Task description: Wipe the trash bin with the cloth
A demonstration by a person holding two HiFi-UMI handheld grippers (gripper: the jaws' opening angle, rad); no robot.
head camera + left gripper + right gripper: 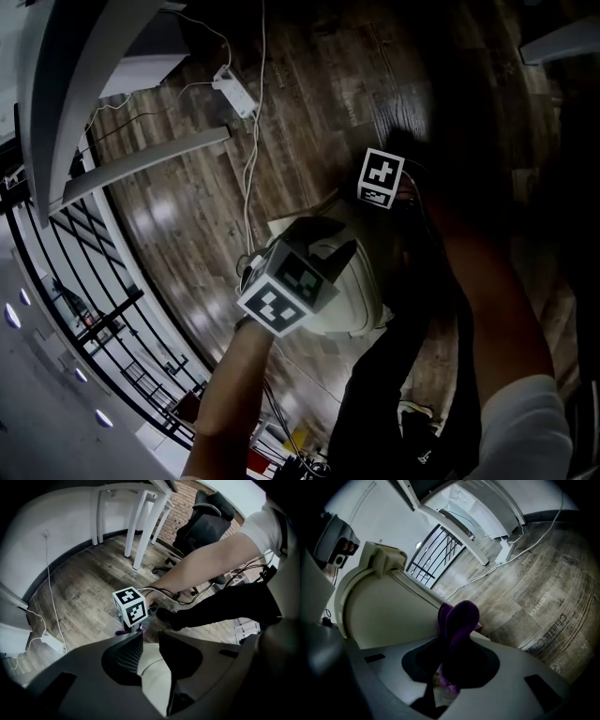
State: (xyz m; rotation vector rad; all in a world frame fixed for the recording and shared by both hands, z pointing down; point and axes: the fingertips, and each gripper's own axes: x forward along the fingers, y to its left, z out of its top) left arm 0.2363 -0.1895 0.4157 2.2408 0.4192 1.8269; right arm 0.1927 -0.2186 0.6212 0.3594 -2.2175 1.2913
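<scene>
Right gripper (451, 660) clamps cloth (459, 620) beside trash bin (379, 616) rim.

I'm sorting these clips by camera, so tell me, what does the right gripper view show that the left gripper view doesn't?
Only the right gripper view: a black railing behind the bin.
Only the left gripper view: an office chair and the person's bare forearm.
Both: the cream trash bin, the wood floor, a white power strip, and the purple cloth, large between the jaws in the right view, only a sliver in the left.
</scene>
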